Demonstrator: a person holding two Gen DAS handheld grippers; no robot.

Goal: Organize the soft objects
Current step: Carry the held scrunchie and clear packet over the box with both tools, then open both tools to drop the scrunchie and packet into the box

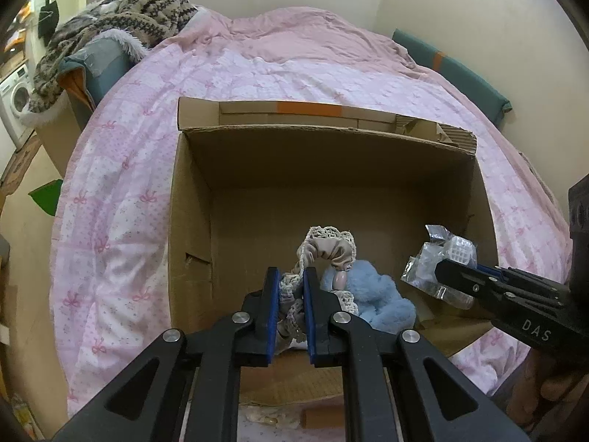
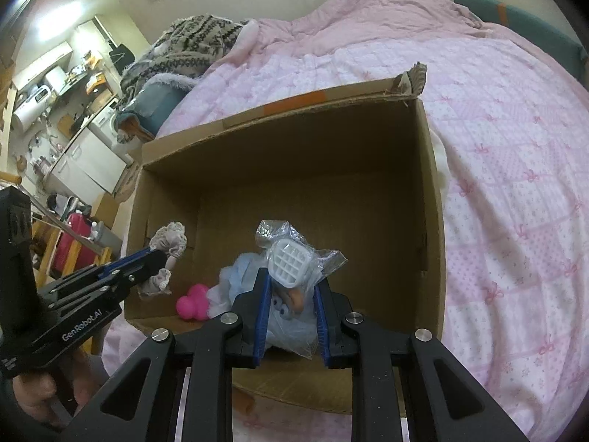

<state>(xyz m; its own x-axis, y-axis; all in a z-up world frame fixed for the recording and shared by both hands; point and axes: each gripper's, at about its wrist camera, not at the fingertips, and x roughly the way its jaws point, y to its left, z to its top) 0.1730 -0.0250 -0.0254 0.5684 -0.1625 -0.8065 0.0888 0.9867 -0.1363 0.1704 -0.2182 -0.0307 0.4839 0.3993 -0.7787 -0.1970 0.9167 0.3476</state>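
Note:
An open cardboard box (image 1: 191,221) (image 2: 430,202) lies on a pink bed. My left gripper (image 1: 291,276) (image 2: 156,254) is shut on a beige lace-trimmed scrunchie (image 1: 327,248) (image 2: 169,237), held just inside the box's near left part. My right gripper (image 2: 292,276) (image 1: 447,263) is shut on a clear plastic bag (image 2: 316,258) (image 1: 427,276) holding a white grid-patterned piece (image 2: 289,261), over the box's near right. Below them in the box lie a light blue plush (image 1: 379,294) (image 2: 239,269) and a pink rubber toy (image 2: 195,302).
A pink patterned quilt (image 1: 121,191) (image 2: 515,184) surrounds the box. A knitted patterned blanket (image 1: 121,14) (image 2: 191,44) is heaped at the bed's far left corner. Teal padding (image 1: 460,70) lines the wall side. A person's hand (image 2: 33,394) grips the left tool. Kitchen furniture stands beyond the bed's left edge.

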